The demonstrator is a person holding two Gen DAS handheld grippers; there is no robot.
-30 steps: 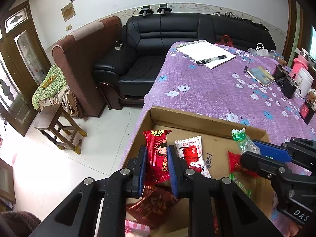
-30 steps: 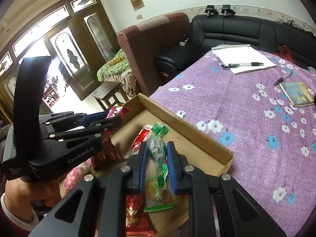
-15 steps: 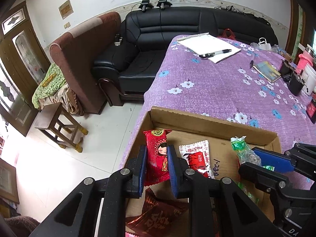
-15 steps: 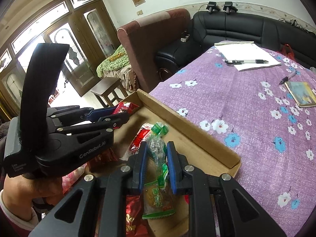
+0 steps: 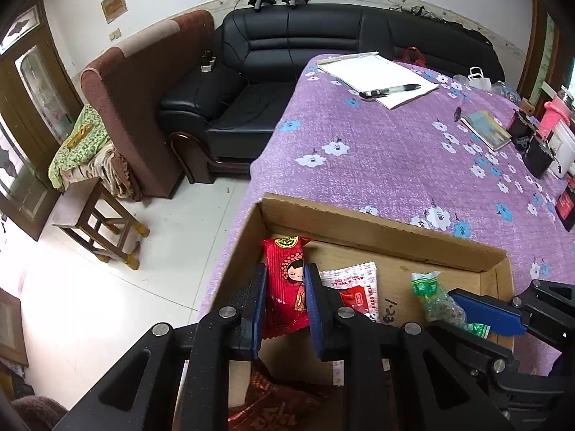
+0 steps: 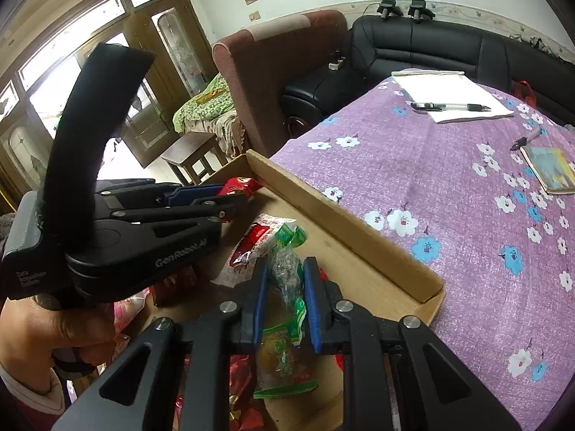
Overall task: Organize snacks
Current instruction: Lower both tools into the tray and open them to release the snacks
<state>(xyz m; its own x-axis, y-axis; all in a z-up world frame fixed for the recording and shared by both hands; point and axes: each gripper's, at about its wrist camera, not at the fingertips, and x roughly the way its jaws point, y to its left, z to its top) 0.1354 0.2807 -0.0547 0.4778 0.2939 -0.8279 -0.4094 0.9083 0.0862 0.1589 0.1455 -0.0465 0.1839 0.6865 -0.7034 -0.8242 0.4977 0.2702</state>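
Left wrist view is showing the left claw (image 5: 284, 301) pinching a red cartoon-girl snack packet (image 5: 285, 283) above the shallow brown cardboard box (image 5: 377, 230) on the purple-clothed surface (image 5: 395, 165). The right claw (image 6: 284, 301) is gripping a clear green-trimmed snack bag (image 6: 285, 276) over the same box. Judging by this, both packets are being lifted out; next, each is needing a clear place to be set down.

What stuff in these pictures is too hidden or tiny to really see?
- Dark red wrapper, left wrist view: mostly behind the left hand-held gripper and cut off by the bottom edge.
- Green-and-clear snack bag, right wrist view: its middle is covered by the right hand-held gripper.
- Writing on the cardboard box floor, left wrist view: partly covered by the white-and-red packet, unreadable.
- Notepad text: too small.
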